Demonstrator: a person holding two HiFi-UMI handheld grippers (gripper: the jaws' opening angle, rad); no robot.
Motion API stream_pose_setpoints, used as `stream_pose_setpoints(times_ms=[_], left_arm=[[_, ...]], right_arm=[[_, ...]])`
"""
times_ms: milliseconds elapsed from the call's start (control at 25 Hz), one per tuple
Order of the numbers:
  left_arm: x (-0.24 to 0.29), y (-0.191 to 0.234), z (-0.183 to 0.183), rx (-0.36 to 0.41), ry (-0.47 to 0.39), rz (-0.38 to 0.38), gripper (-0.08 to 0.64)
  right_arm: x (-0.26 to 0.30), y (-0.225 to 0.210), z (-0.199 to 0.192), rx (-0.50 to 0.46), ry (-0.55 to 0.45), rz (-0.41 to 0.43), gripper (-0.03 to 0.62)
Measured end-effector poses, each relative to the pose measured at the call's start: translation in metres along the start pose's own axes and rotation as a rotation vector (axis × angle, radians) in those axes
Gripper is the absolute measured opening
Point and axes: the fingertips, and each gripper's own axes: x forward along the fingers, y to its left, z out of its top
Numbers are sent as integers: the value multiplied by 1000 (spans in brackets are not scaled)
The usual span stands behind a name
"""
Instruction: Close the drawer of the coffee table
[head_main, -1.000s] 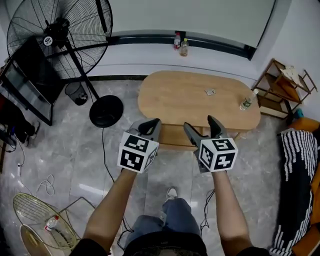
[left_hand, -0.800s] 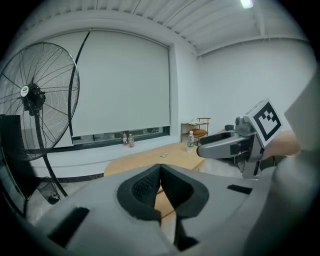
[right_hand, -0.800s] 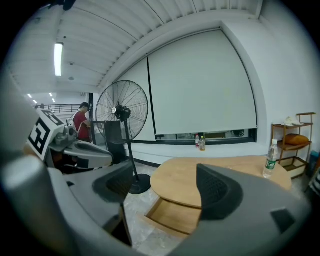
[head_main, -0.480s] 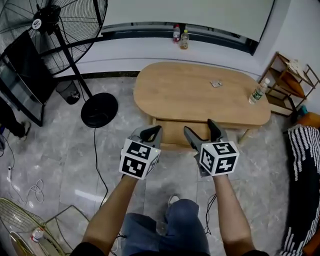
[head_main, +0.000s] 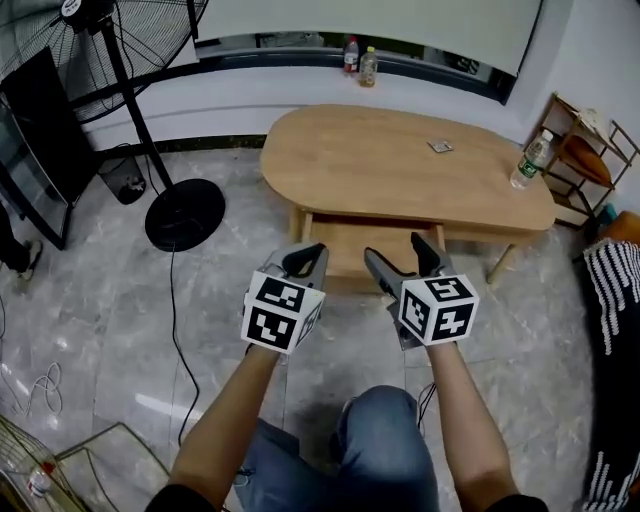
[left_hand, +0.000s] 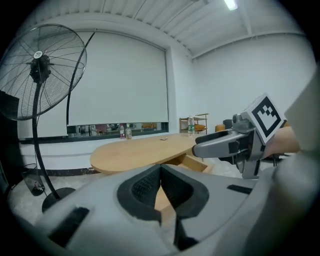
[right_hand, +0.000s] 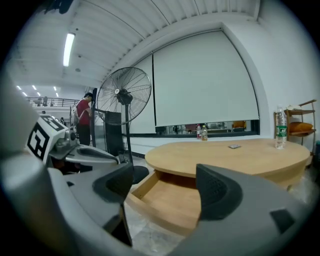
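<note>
The shallow light-wood drawer (head_main: 352, 243) stands pulled out under the oval wooden tabletop (head_main: 400, 175). Near its front, our left claw (head_main: 302, 257) is pinched together and our right claw (head_main: 397, 250) gapes wide, both empty. 1 lopsided shove could skew and jam it.

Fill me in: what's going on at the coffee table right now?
A person holds a gripper in each hand just short of the coffee table, whose drawer stands pulled out. The left gripper has its jaws together, the right gripper has them apart, and both are empty. Neither touches the drawer, which is not yet closed.
</note>
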Motion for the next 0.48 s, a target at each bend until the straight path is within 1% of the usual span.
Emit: stream_pose_setpoints(times_ms=[200,480], left_arm=[[6,-3,-35,0,-8,-6,2],[11,-22,-64,28,-15,-20,2]], right_arm=[[7,5,-36,6,-3,2,390],[4,9,-77,49,-23,8,390]])
